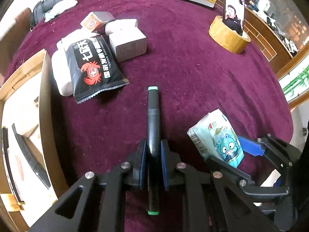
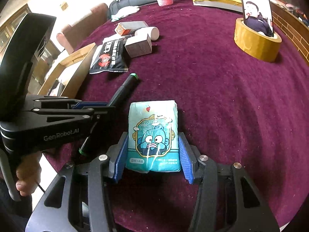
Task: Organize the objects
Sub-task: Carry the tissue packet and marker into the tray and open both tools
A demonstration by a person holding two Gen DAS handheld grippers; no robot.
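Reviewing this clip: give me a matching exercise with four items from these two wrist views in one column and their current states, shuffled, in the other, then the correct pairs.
Things:
1. black marker
2. tissue pack
3. phone
4. black snack bag

States:
A. standing upright in the tape roll
B. between the right gripper pads, which look closed on its sides
C. clamped in the left gripper
D. lying partly on white containers beside the small boxes

Pairs: 1-C, 2-B, 3-A, 4-D
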